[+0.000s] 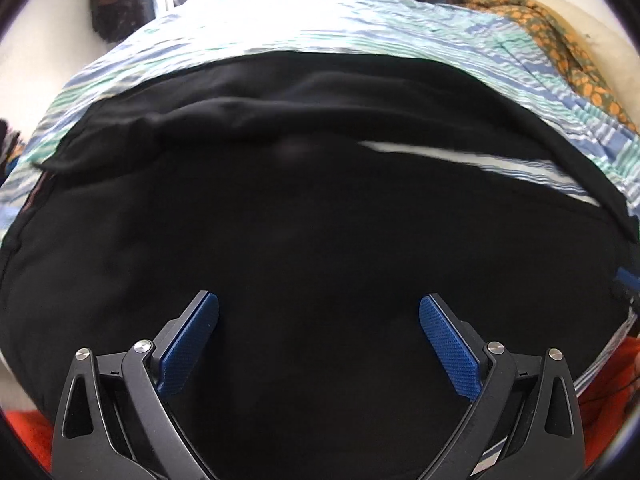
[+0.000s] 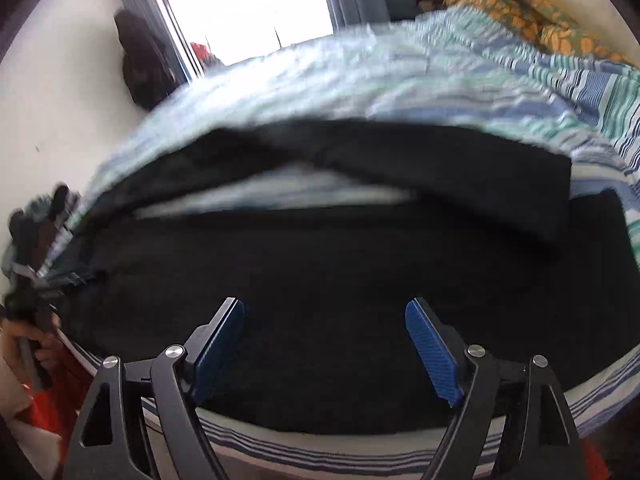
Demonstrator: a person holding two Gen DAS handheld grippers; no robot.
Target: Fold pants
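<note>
Black pants [image 1: 304,208] lie spread across a bed with a blue, green and white striped cover [image 1: 360,28]. The two legs run side by side with a thin strip of cover showing between them. My left gripper [image 1: 319,308] is open and empty, just above the near part of the pants. In the right wrist view the pants [image 2: 340,264] lie along the bed's near edge, the far leg [image 2: 460,160] partly raised or folded over. My right gripper [image 2: 325,312] is open and empty above the near leg. The left gripper [image 2: 28,280] shows at the left edge, blurred.
An orange patterned blanket [image 1: 568,44] lies at the far right of the bed [image 2: 528,12]. A bright window [image 2: 244,4] is behind the bed. A dark garment [image 2: 140,64] hangs on the wall at left. Orange-red cloth [image 1: 608,384] shows below the bed's near edge.
</note>
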